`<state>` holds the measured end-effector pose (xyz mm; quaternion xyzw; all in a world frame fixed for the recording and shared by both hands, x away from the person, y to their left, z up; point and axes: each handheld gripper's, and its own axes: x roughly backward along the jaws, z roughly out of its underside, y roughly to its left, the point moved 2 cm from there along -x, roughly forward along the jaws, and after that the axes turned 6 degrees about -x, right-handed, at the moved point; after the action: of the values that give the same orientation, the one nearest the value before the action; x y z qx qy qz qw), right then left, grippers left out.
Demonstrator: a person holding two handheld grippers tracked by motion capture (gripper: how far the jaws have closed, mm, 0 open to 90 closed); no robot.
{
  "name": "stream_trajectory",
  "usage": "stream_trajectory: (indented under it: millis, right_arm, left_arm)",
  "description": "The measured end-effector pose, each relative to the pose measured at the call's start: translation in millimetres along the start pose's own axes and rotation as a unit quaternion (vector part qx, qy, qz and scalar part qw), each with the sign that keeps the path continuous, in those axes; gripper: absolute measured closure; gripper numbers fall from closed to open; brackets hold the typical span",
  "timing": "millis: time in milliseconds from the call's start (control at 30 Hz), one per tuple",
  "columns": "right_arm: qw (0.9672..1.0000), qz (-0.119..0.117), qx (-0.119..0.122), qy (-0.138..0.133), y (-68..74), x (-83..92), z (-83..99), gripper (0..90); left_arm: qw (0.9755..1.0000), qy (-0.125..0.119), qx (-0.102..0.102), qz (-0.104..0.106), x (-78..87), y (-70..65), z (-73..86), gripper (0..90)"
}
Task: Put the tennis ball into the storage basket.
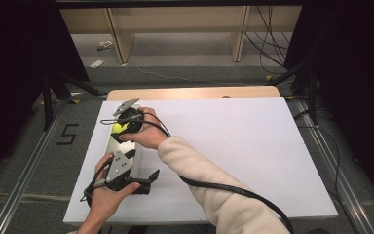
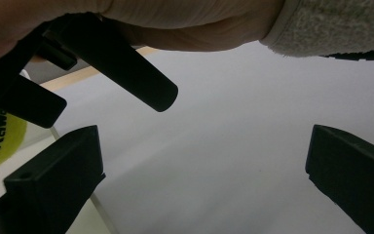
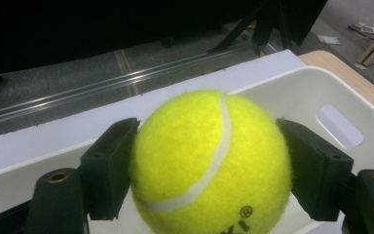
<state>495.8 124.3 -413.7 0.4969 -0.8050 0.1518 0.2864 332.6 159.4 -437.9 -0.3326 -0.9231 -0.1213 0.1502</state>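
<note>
1. Here, the right gripper (image 3: 209,170) clamps a yellow tennis ball (image 3: 209,165) between its jaws, over the white bin (image 3: 321,97).
2. The left gripper (image 1: 143,183) rests near the bin's close end, jaws spread wide with nothing between.
3. The bin sits on the white table (image 1: 233,146).

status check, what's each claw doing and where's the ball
Right claw shut on tennis ball, over the white bin. Left claw open, nothing between its jaws, beside the bin's near end. Nothing in the way.
</note>
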Motion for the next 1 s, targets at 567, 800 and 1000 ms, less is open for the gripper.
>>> stream_trajectory:
  millis: [567, 800, 1000]
  right_arm:
    - [1.0000, 0.002, -0.005, 0.007, -0.9, -6.7, 2.3, 27.1]
    - [0.9998, 0.008, -0.009, 0.014, -3.0, -9.1, 3.4, 27.1]
    - [0.9997, 0.013, -0.010, 0.015, -5.7, -11.5, 4.1, 27.0]
  left_arm:
    - [1.0000, 0.000, -0.001, 0.000, 0.0, 0.6, 0.1, 0.0]
    - [1.0000, 0.001, 0.000, 0.000, -0.1, 0.8, 0.3, 0.0]
    - [1.0000, 0.001, 0.000, 0.000, -0.1, 0.7, 0.3, 0.0]
